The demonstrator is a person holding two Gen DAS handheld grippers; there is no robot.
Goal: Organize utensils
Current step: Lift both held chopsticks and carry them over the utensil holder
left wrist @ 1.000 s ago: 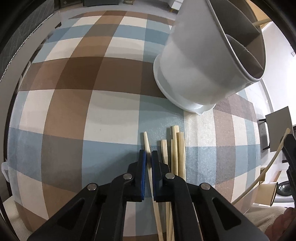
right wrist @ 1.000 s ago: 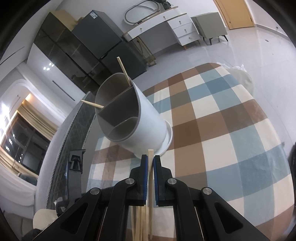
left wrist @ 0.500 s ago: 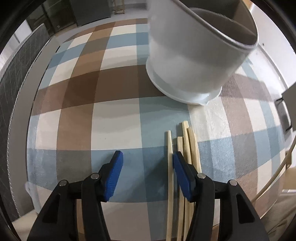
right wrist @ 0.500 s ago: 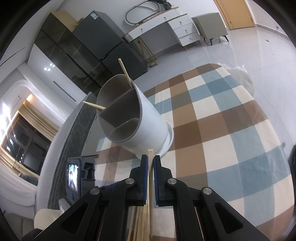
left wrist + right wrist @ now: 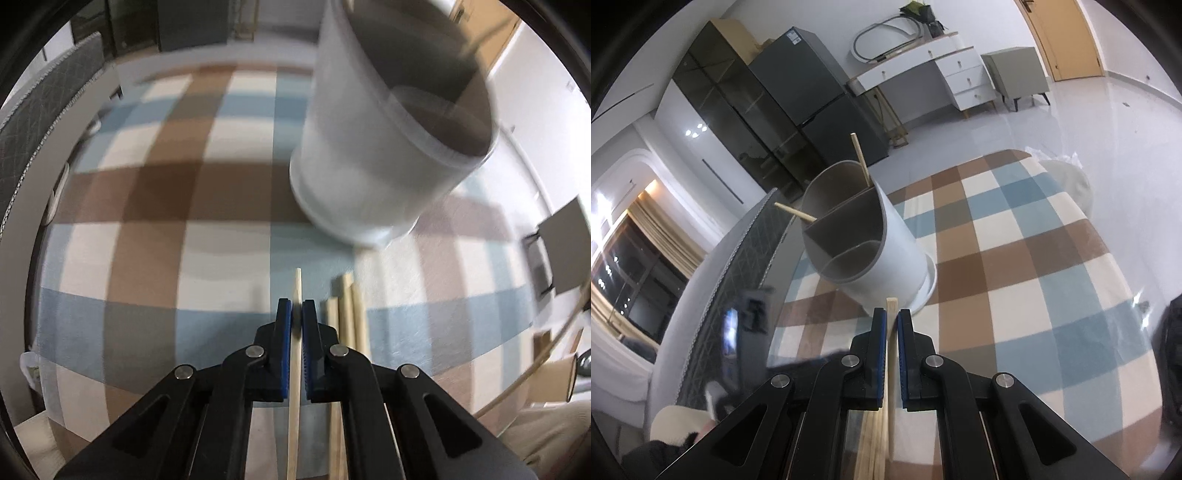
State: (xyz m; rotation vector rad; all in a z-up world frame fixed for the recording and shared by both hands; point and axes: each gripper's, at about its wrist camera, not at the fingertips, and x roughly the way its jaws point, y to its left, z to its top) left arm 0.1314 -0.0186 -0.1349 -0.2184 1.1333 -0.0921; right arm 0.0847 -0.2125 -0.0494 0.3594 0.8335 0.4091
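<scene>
A white utensil holder (image 5: 391,147) with grey inner dividers stands on the checked tablecloth (image 5: 147,206); it also shows in the right wrist view (image 5: 871,251), with two chopsticks (image 5: 860,159) leaning in its far compartments. My left gripper (image 5: 296,310) is shut on one wooden chopstick (image 5: 295,369) just short of the holder. Several loose chopsticks (image 5: 349,317) lie on the cloth just to its right. My right gripper (image 5: 891,317) is shut on another chopstick (image 5: 891,350), its tip near the holder's base.
A grey quilted chair back (image 5: 738,280) stands left of the table. The table's round edge drops off at the right (image 5: 1108,236). A fridge (image 5: 820,96) and white desk (image 5: 923,70) stand far behind.
My left gripper opened wide half a second ago, then shut on a single chopstick and moved; the view is blurred. My right gripper has held its chopstick throughout, barely moving.
</scene>
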